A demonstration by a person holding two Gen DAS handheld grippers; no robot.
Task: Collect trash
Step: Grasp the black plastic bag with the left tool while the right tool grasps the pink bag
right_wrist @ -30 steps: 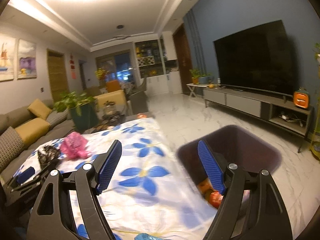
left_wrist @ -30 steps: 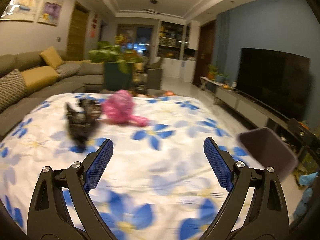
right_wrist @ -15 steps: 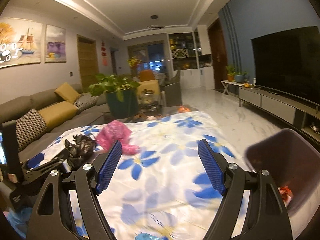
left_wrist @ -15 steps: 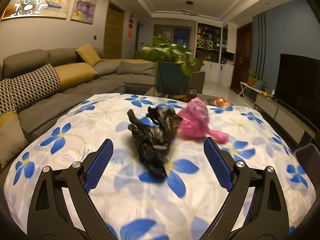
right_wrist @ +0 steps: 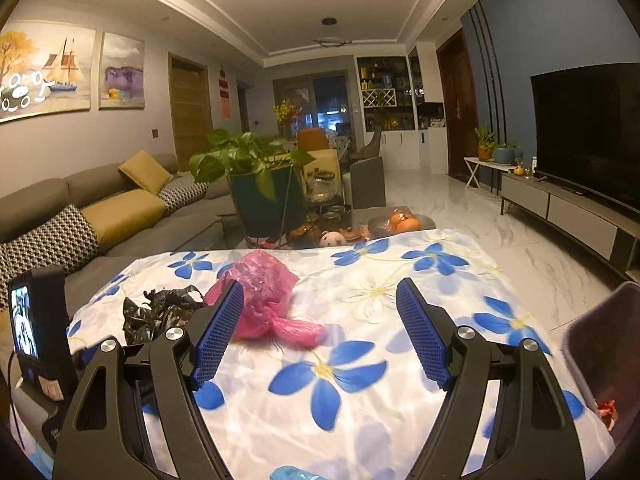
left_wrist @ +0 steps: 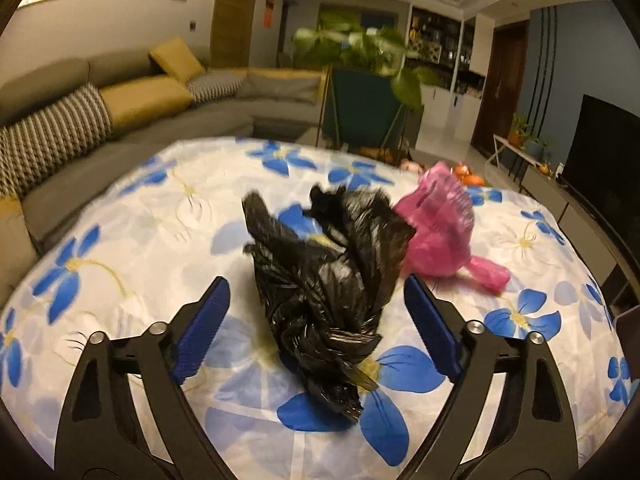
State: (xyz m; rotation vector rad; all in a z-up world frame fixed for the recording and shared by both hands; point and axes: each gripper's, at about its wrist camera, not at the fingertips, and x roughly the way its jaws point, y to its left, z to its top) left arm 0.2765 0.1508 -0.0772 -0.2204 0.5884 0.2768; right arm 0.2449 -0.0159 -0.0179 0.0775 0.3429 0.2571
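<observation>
A crumpled black plastic bag (left_wrist: 328,280) lies on the blue-flowered tablecloth (left_wrist: 140,220). My left gripper (left_wrist: 316,320) is open, its two blue pads on either side of the bag, not touching it. A crumpled pink plastic bag (left_wrist: 440,236) sits just behind and to the right. In the right wrist view the pink bag (right_wrist: 268,300) and the black bag (right_wrist: 156,312) lie left of centre; my right gripper (right_wrist: 320,332) hangs open over the cloth, empty. A dark trash bin (right_wrist: 604,352) with some red scrap inside stands at the table's right edge.
A grey sofa (left_wrist: 120,112) with yellow cushions runs along the left. A potted plant (right_wrist: 256,176) and a cluttered low table stand behind the flowered cloth. A TV (right_wrist: 588,132) on a low cabinet lines the right wall. The left gripper's body with its screen (right_wrist: 32,332) shows at left.
The left gripper swung left from the bin side and closed in on the black bag, which now sits between its pads. The right gripper turned from the bin toward the table.
</observation>
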